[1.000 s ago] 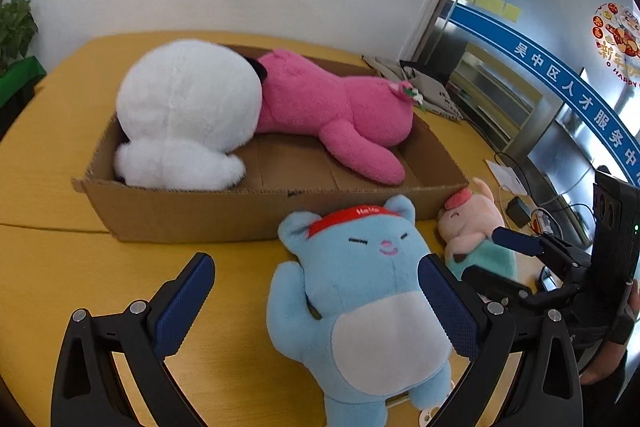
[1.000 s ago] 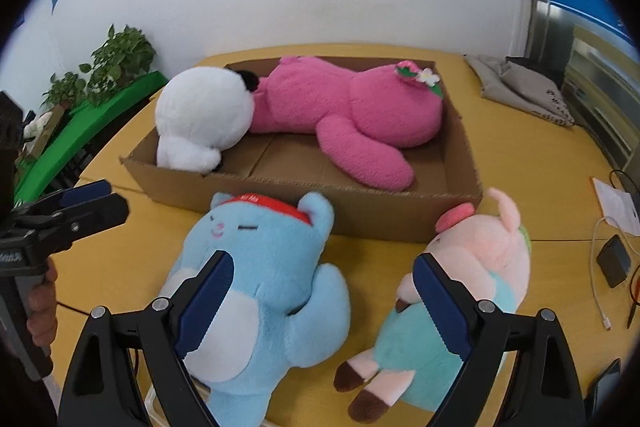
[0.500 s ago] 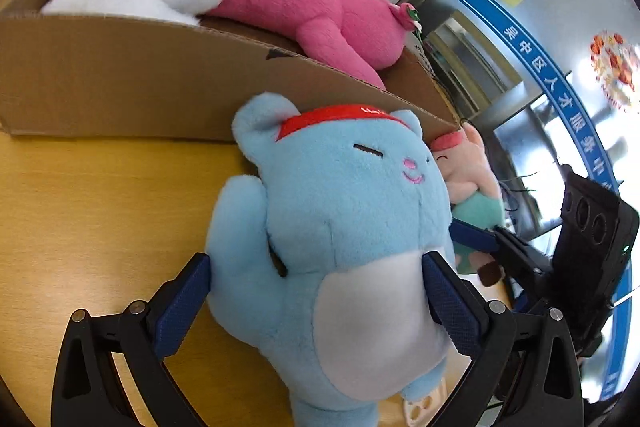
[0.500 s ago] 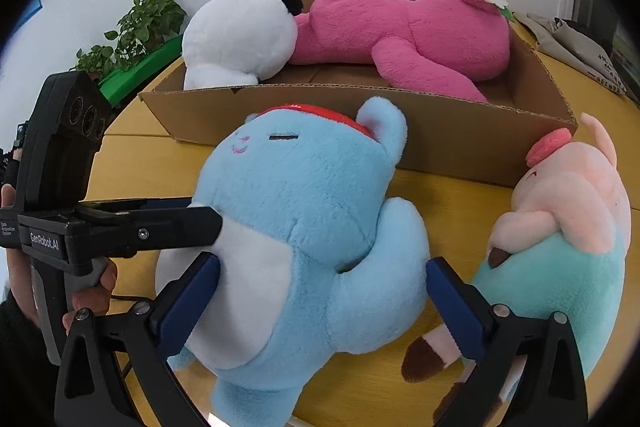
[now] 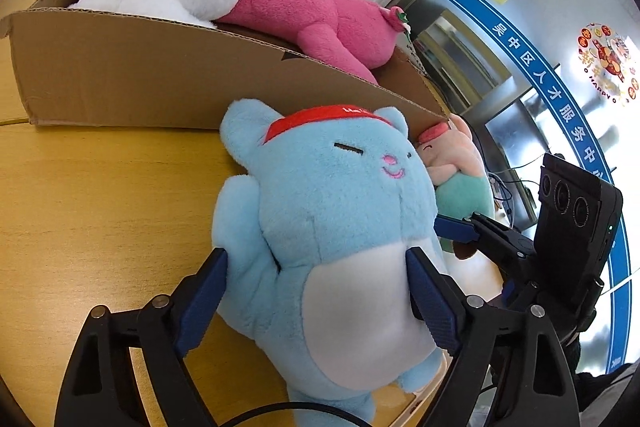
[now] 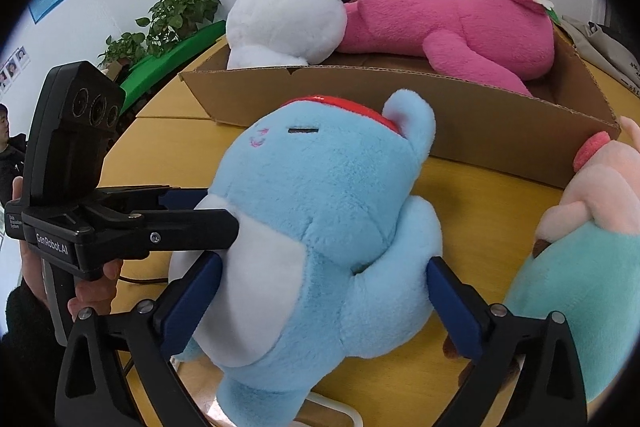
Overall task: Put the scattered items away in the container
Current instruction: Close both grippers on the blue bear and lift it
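- The blue plush point(image 5: 320, 227) lies on its back on the yellow desk point(image 5: 100, 207), low and centre in both views, its head close to the near wall of the cardboard box point(image 5: 160, 79).
- Left tongs point(image 5: 316, 291) straddle its belly and the jaws are closing in; the blue pads look to be pressing into the fur on both flanks, so call it a grasp on the plush.
- Right tongs point(image 6: 320, 299) come in from the other side, jaws spread wide around the same body; the pads point(image 6: 188, 303) sit against the fur, but no squeeze shows.
- Inside the box, upper part of the frame: a white plush point(image 6: 284, 23) at the left, a pink plush point(image 6: 448, 23) stretched along to the right.
- At the right edge, a pink-and-teal plush point(image 6: 592, 227) lies on the desk just beside the blue one, outside the box.
- A hand point(image 6: 88, 287) holds the left tool at far left of the right-wrist view.
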### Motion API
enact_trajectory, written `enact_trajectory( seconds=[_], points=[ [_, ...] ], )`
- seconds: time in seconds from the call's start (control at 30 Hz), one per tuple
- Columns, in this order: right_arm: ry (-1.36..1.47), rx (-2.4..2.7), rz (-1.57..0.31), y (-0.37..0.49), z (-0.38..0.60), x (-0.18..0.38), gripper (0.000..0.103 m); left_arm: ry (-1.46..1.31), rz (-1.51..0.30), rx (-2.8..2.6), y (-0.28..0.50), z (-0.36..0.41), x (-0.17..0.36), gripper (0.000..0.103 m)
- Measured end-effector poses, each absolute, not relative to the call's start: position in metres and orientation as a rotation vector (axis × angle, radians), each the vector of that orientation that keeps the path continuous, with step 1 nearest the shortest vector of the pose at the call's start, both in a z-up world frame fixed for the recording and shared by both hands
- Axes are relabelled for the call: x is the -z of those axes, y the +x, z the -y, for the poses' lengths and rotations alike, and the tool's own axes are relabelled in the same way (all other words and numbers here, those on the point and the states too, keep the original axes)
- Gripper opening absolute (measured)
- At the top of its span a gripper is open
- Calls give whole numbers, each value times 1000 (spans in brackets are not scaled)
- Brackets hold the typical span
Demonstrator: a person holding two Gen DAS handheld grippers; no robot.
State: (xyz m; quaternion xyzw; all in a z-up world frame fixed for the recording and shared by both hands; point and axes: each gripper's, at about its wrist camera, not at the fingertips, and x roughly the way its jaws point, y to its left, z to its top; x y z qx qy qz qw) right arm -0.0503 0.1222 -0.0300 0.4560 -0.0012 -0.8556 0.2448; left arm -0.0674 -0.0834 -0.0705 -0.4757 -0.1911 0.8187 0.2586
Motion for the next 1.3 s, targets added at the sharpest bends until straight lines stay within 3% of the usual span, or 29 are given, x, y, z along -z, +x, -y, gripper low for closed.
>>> enact_trajectory(
  seconds=[0.17, 0.2, 0.23, 0.27, 0.33, 0.37, 0.47, 0.53, 0.6, 0.63, 0.8, 1.0, 1.3],
  points=[
    [1224, 2339, 29, -47, -125, 29, 95, -1255, 524, -2230, -63, 84, 65, 82],
    [1213, 2342, 37, -46, -125, 27, 92, -1242, 527, -2233, -60, 84, 63, 76],
    [1197, 2350, 43, -44, -124, 25, 90, -1220, 543, -2208, -57, 85, 59, 55],
    [1175, 2355, 44, -41, -124, 21, 85, -1199, 557, -2187, -55, 84, 55, 48],
    [1121, 2333, 43, -36, -120, 13, 61, -1208, 492, -2248, -53, 79, 47, 48],
    [1100, 2302, 41, -32, -116, 9, 38, -1219, 462, -2263, -53, 77, 45, 48],
    [1099, 2347, -105, -27, -102, 8, 41, -1234, 466, -2243, -58, 77, 49, 48],
    [1124, 2331, -46, -33, -109, 11, 46, -1225, 505, -2217, -60, 82, 52, 51],
    [1151, 2331, 21, -39, -119, 13, 74, -1213, 520, -2204, -60, 86, 54, 54],
    [1163, 2330, 50, -42, -125, 15, 78, -1211, 531, -2196, -61, 88, 54, 55],
    [1152, 2264, 123, -46, -139, 13, 78, -1240, 612, -2215, -67, 104, 61, 84],
    [1227, 2334, 174, -61, -178, 19, 77, -1237, 684, -2208, -76, 123, 67, 86],
    [1388, 2367, 106, -72, -176, 40, 72, -1313, 740, -2306, -89, 145, 81, 85]
  ],
)
